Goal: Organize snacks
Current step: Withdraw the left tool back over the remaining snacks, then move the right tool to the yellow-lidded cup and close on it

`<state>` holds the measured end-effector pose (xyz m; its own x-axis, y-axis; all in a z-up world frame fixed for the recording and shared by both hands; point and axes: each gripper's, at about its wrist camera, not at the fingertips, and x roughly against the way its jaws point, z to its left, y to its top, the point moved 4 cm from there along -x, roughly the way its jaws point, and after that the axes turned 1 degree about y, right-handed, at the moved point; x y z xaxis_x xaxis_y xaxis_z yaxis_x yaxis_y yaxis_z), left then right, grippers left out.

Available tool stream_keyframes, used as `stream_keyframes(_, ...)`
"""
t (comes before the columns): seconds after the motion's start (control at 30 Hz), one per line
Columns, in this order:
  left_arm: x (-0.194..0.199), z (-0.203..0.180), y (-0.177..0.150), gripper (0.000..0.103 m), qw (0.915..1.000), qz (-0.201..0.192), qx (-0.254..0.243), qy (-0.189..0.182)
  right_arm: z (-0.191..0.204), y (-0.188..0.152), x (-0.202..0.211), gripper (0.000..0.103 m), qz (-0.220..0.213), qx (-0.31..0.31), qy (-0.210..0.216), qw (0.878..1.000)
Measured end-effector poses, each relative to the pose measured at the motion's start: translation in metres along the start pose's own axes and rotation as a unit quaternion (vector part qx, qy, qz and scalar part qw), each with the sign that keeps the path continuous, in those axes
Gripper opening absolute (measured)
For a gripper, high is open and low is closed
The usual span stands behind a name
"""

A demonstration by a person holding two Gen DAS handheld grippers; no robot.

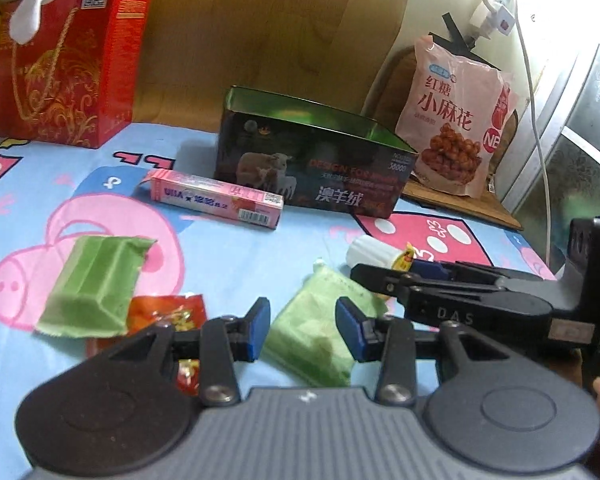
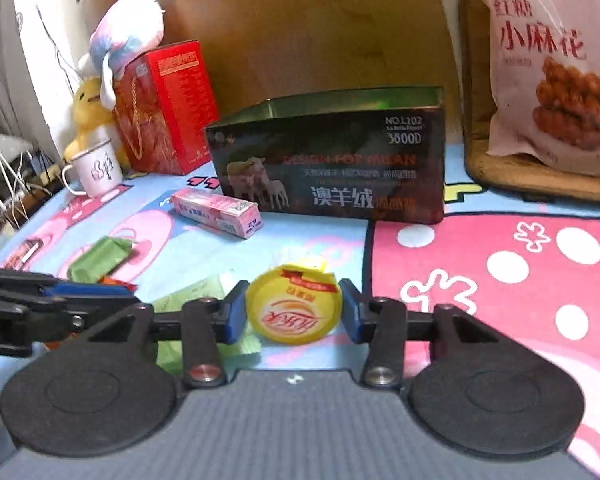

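One yellow-lidded cup (image 2: 294,308) between right gripper (image 2: 294,316) pads

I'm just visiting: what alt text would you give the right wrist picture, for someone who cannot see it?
A hand-held gripper frames a small yellow-lidded cup between its open blue pads, above a cartoon-print sheet. Behind stand an open dark box, a pink carton and a red gift box.
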<state>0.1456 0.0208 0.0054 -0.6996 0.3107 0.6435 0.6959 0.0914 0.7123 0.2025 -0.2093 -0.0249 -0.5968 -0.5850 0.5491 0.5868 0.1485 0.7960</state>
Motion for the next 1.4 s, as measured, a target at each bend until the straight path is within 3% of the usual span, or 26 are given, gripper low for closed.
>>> stream_keyframes(0.63,0.009,-0.016,-0.031,0.037,0.9992,0.030,0.001,-0.027,-0.004,-0.021,0.032,0.050,-0.008,-0.006,-0.020,1.000)
stream_keyframes(0.83,-0.007,-0.025,-0.025,0.036,0.9991,0.018,-0.035,0.016,0.006,-0.039,0.053,0.050,-0.010,0.005,-0.016,1.000)
stream_keyframes(0.93,-0.018,-0.013,-0.013,0.035,0.9989,0.016,-0.018,0.041,0.021,-0.052,0.066,0.050,-0.011,0.034,-0.010,0.999)
stream_keyframes(1.03,-0.011,-0.010,-0.007,0.035,0.9997,0.016,0.013,0.013,0.039,-0.064,0.074,0.050,-0.006,0.060,0.011,0.998)
stream_keyframes(1.13,0.008,-0.025,-0.010,0.040,0.9998,-0.002,-0.001,-0.021,0.051,-0.070,0.081,0.055,-0.018,0.083,0.022,0.996)
stream_keyframes(1.2,0.016,-0.034,-0.014,0.044,0.9987,0.000,-0.001,-0.051,0.053,-0.072,0.087,0.064,-0.027,0.084,0.026,0.996)
stream_keyframes(1.3,0.021,-0.045,-0.017,0.049,0.9958,0.006,-0.002,-0.092,0.053,-0.075,0.091,0.064,-0.025,0.088,0.021,0.996)
stream_keyframes(1.4,0.018,-0.053,-0.019,0.051,0.9958,0.009,-0.011,-0.091,0.051,-0.079,0.091,0.064,-0.018,0.082,0.015,0.996)
